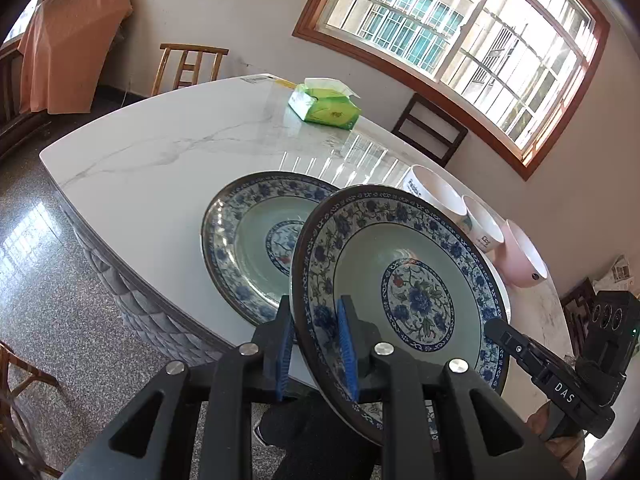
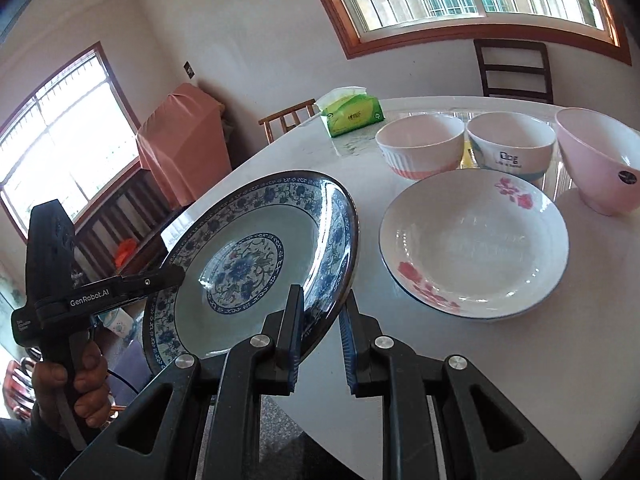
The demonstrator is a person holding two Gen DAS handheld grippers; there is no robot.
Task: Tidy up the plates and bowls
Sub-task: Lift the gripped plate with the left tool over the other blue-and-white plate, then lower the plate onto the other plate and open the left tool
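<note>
A blue-and-white floral plate (image 1: 400, 280) (image 2: 248, 256) hangs tilted above the near edge of the marble table (image 1: 140, 160), carried from both sides. My left gripper (image 1: 316, 320) is shut on its left rim, blue pads on either face. My right gripper (image 2: 322, 308) is shut on the opposite rim and shows in the left wrist view as a black finger (image 1: 496, 326). A matching blue plate (image 1: 248, 240) lies flat on the table behind. A white plate with pink flowers (image 2: 474, 240) lies to the right, with three bowls (image 2: 420, 144) (image 2: 512, 148) (image 2: 600, 160) in a row beyond it.
A green tissue pack (image 1: 324, 106) (image 2: 352, 114) sits at the table's far side. Wooden chairs (image 1: 192, 64) (image 2: 514, 68) stand around the table. A person's hand (image 2: 80, 380) grips the left tool's handle. Speckled floor lies left of the table.
</note>
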